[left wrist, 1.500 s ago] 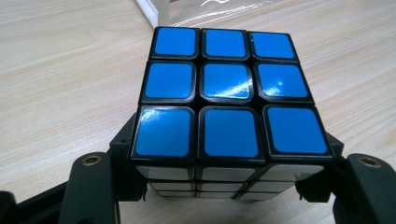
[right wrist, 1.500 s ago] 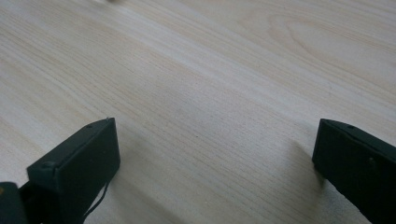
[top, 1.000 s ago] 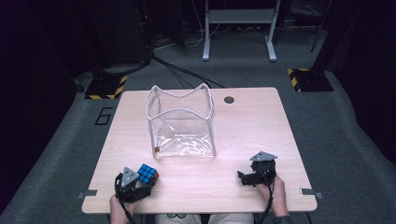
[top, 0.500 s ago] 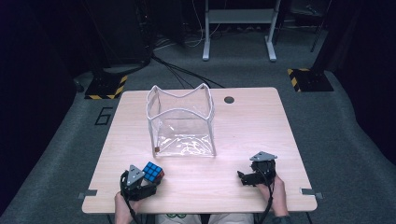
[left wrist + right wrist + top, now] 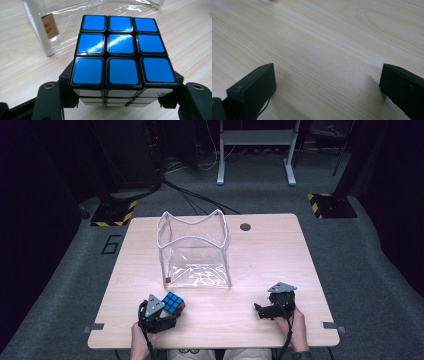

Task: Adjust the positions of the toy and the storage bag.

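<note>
High view: a pale wooden surface (image 5: 260,255) stands on grey carpet in a dark room. A clear plastic bag (image 5: 194,251) with a white rim stands open and upright at the middle of the surface, with nothing seen inside. A small dark hole (image 5: 245,226) sits in the surface behind it, to the right. Near the front left edge, the left gripper (image 5: 165,312) holds a puzzle cube (image 5: 172,303), blue face up, just in front of the bag's left front corner. The right gripper (image 5: 265,310) rests near the front right edge, well apart from the bag.

Left gripper view: the cube (image 5: 120,55) sits between the two black jaws, which press on its lower sides, partly closed. The bag's corner (image 5: 50,32) lies close beyond it, and bare wood lies between them.

Right gripper view: the jaws stand wide apart with nothing between them, over bare wood (image 5: 332,45).
</note>
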`<state>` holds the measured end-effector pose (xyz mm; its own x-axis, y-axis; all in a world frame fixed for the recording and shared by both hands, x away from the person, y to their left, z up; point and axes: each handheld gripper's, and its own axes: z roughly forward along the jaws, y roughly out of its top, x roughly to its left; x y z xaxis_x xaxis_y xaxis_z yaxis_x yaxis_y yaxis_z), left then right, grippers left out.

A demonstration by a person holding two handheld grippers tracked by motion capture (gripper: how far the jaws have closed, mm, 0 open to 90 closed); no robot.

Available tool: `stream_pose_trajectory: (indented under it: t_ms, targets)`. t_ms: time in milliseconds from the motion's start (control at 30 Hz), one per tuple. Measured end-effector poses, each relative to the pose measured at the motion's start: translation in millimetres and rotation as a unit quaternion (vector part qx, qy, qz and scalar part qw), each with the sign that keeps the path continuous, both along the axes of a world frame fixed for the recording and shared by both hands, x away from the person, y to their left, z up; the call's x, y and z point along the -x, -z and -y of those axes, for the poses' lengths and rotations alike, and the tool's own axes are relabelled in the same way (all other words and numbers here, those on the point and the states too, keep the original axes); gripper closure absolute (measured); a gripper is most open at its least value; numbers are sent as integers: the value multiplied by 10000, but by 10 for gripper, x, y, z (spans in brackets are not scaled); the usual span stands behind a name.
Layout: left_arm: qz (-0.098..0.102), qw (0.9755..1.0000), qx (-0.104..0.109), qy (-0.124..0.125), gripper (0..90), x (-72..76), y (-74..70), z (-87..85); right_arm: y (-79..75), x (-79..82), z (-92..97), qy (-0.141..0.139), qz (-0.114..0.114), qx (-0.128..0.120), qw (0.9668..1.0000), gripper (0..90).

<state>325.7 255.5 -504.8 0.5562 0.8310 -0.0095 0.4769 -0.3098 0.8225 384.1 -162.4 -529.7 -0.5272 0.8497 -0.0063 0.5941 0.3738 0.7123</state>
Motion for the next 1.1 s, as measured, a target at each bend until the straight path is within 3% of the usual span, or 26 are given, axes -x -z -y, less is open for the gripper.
stream_pose_trajectory:
  t_ms: [400, 500, 633, 733, 1100]
  targets:
    - [-3, 9993, 28, 365, 339, -38, -15, 311, 0, 0, 0, -1, 0, 1, 10000, 3]
    - [-16, 9988, 97, 480, 339, -51, -24, 387, 0, 0, 0, -2, 1, 2, 10000, 2]
    - [17, 9981, -3, 617, 339, -85, -31, 475, 1, -1, 2, -10, 6, 5, 10000, 3]
    - [-17, 9978, 73, 655, 339, -94, -22, 538, 0, 0, 0, -1, 0, 0, 10000, 2]
    - [-67, 9953, 18, 969, 339, -129, 50, 807, 0, 0, 1, -4, 4, 3, 10000, 2]
